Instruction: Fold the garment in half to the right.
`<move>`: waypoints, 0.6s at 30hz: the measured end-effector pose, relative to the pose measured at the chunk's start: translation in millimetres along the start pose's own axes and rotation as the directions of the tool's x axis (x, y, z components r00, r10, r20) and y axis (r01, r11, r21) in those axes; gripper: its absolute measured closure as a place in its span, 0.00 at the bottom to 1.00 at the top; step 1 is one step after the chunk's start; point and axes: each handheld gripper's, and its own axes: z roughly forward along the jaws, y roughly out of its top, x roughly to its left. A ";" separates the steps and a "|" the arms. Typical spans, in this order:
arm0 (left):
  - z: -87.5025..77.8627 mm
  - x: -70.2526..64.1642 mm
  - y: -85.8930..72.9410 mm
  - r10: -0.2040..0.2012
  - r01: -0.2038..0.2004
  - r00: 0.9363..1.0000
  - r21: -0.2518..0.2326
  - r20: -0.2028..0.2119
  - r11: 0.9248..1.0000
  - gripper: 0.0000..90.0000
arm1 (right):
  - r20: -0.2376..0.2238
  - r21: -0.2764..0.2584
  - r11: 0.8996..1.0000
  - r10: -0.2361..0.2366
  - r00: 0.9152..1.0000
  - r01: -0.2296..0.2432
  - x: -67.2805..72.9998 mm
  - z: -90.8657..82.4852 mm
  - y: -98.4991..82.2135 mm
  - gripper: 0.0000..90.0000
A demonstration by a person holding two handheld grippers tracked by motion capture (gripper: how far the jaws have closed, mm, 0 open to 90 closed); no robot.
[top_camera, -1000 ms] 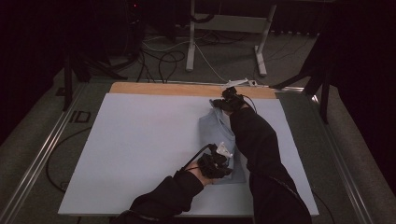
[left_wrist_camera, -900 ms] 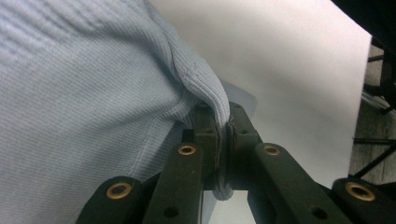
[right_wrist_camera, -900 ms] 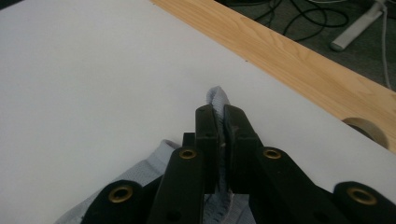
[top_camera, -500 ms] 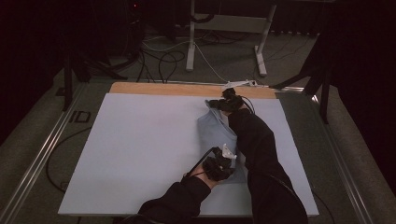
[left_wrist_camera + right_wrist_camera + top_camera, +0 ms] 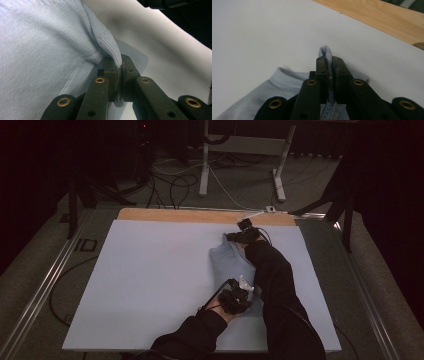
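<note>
A pale blue knitted garment (image 5: 229, 265) lies on the white sheet (image 5: 150, 280), stretched between both grippers. My left gripper (image 5: 239, 296) holds its near end: in the left gripper view the jaws are shut on a ribbed fold of the garment (image 5: 105, 42). My right gripper (image 5: 243, 235) is at the far end, near the wooden strip (image 5: 190, 215). In the right gripper view its jaws pinch a thin edge of the garment (image 5: 325, 53), low over the sheet. Dark sleeves cover part of the cloth.
The white sheet covers most of the table, with wide free room on its left half. A wooden edge (image 5: 382, 17) runs along the far side. Metal rails (image 5: 45, 290) flank the table. Cables and a stand base (image 5: 240, 165) lie on the floor beyond.
The right gripper has come down toward the sheet with the garment's far end. The left gripper has stayed about where it was at the near end.
</note>
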 end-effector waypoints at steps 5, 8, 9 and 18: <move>2.0 1.1 -1.8 -0.004 0.004 1.000 0.003 0.005 1.000 0.96 | 0.033 0.026 1.000 -0.005 0.999 0.004 -1.3 -1.6 -2.8 0.93; 2.0 1.4 -2.4 0.002 -0.002 1.000 0.007 0.011 1.000 0.96 | 0.044 0.038 0.999 -0.012 0.999 0.011 -0.8 -4.3 -2.7 0.89; 2.3 1.6 -2.3 -0.001 0.001 1.000 0.006 0.013 1.000 0.96 | 0.055 0.029 1.000 0.001 0.998 -0.002 -1.7 -9.5 -2.1 0.76; 6.0 1.7 -2.6 -0.012 0.012 1.000 -0.003 0.028 1.000 0.94 | 0.042 0.015 1.000 0.017 0.999 -0.018 -2.1 -36.1 3.2 0.42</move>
